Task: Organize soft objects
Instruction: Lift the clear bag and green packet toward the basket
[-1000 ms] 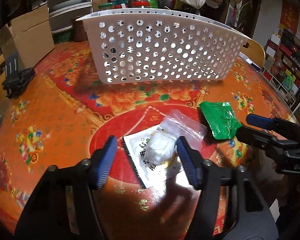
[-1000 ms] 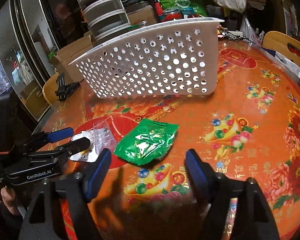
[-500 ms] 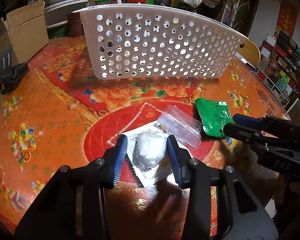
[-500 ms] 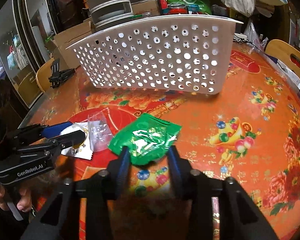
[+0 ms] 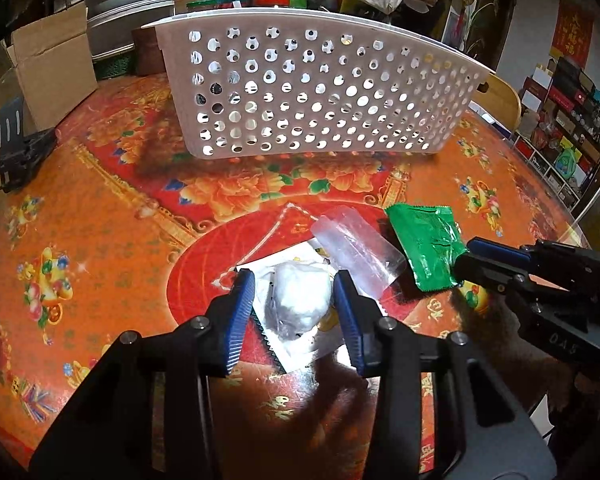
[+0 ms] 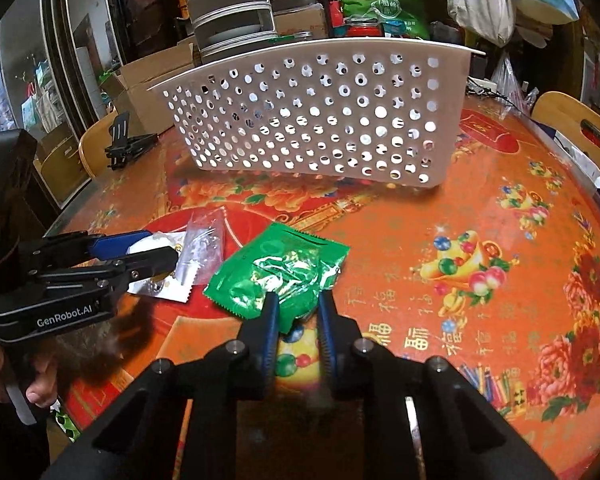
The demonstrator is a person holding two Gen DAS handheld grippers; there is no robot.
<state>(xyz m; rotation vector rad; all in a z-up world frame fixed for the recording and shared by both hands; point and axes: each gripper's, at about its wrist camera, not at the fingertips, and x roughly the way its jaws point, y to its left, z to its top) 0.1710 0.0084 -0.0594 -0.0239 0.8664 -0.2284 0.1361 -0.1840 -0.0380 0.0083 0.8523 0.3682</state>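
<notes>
2 fingers flanking white wad

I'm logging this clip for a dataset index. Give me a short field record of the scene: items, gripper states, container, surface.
left gripper: jaws close around white lumpy packet on the flat white sachet
right gripper: jaws shut on near edge of green foil packet
loose item: clear plastic bag, between the two packets
container: white perforated plastic basket, standing behind the items
surface: round table with orange-red floral cloth
</notes>
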